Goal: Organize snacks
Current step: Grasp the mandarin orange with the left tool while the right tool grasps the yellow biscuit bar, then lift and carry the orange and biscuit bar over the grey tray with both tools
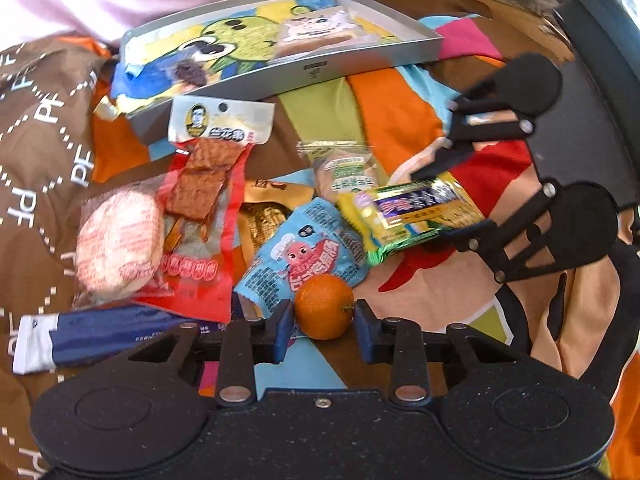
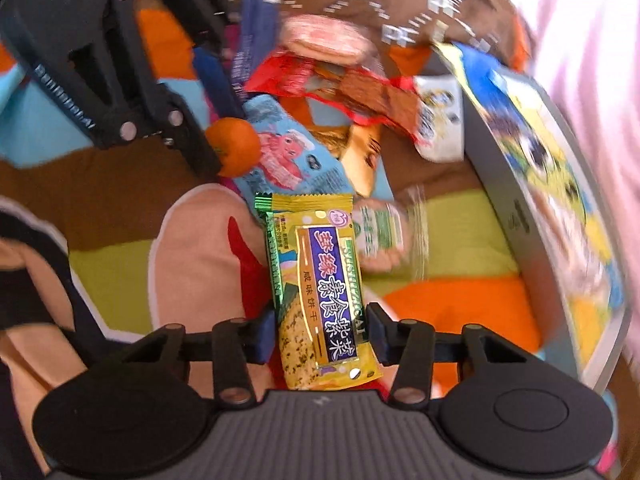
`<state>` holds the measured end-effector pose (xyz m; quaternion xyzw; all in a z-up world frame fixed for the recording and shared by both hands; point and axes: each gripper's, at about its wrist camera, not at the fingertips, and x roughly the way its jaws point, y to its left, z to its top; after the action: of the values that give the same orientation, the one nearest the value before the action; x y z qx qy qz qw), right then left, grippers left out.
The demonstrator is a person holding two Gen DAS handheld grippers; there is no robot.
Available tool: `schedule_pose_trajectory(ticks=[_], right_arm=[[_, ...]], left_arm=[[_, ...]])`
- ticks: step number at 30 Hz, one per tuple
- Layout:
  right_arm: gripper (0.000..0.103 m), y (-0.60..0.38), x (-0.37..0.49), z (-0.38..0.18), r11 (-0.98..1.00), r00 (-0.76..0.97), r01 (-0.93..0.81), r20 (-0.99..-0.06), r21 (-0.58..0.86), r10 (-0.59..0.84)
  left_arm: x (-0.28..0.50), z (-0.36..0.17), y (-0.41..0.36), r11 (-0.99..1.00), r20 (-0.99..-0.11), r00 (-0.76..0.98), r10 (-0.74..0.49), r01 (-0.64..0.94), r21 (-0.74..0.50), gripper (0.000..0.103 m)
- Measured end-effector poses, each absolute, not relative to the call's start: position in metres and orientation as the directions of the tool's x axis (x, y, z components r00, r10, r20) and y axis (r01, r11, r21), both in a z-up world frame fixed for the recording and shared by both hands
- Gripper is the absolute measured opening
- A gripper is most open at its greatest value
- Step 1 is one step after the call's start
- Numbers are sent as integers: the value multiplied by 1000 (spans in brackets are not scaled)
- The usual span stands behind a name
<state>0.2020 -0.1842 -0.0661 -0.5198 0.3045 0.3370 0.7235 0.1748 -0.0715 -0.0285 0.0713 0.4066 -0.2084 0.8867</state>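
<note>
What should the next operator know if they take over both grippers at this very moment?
Left gripper: open, fingers on either side of the small round orange mandarin, not clamped.
Right gripper: straddles the yellow foil cracker packet; grip cannot be confirmed.
Shallow grey metal tray: already holds a clear-wrapped pastry and a blue-yellow chip bag.
Left on the patterned bedspread: red dried-tofu packet, round pink rice cracker, light-blue octopus packet, green-labelled bread packet, dark-blue long packet, gold packet.
</note>
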Motion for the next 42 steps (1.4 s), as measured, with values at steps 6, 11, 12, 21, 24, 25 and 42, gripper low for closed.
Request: schedule_pose_trajectory(ticks=[6,11,12,21,24,25,42], right_arm=[[48,-196,203,-60,512,576,-747,-798,-424,180],[44,-202,186,-52,626,544,-720,-804,-301,240],[36,-201,182,-51,636,542,-717,-803,-287,249],[21,-196,175,-55,658,583,-682,-781,-320,224],[17,-198,178,-55,682,618,-650,-756,-336,216],[17,-199,178,-55,692,622,-641,-752,-331,217],[16,-190,161,-40,623,787,-566,-577,-540,216]], left_arm=[[173,-25,-69,919,-759,578,-299,389,-66,35],[171,-23,-65,930,-761,575,-299,354,-98,35],[171,-22,-64,932,-760,577,-299,347,-102,35],[169,-20,-62,939,-759,583,-290,324,-111,35],[169,-20,-61,939,-756,585,-292,324,-113,35],[169,-19,-61,940,-755,586,-293,322,-115,35],[183,0,-53,956,-703,651,-287,244,-164,34]])
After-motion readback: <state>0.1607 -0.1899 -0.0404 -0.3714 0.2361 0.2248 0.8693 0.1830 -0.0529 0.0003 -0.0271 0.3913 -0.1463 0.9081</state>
